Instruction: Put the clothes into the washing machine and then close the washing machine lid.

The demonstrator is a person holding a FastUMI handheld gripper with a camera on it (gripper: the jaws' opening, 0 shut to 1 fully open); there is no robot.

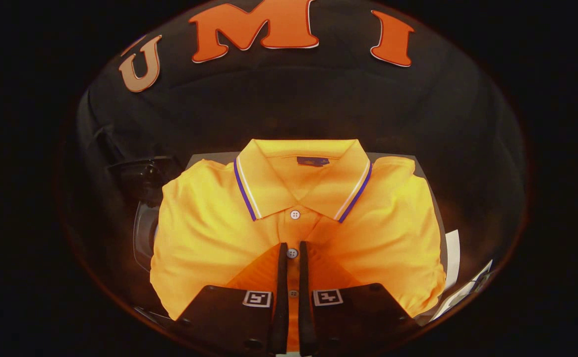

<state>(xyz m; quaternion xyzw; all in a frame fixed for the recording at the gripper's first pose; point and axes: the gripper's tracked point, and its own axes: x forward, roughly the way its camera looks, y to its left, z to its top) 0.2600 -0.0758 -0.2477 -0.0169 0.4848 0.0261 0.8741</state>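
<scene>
Gripper (292, 250) fingers nearly closed over button placket, narrow gap btwn them; grip on fabric can't tell. Folded orange polo shirt (209, 238) lies under fingers, not in washer. Loading, lid closing both left.

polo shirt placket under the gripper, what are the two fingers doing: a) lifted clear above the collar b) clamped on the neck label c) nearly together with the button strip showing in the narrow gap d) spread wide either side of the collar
c: the gripper has its fingers close together over the folded orange polo shirt, with the button placket visible in the slim gap between them, well below the collar.
</scene>
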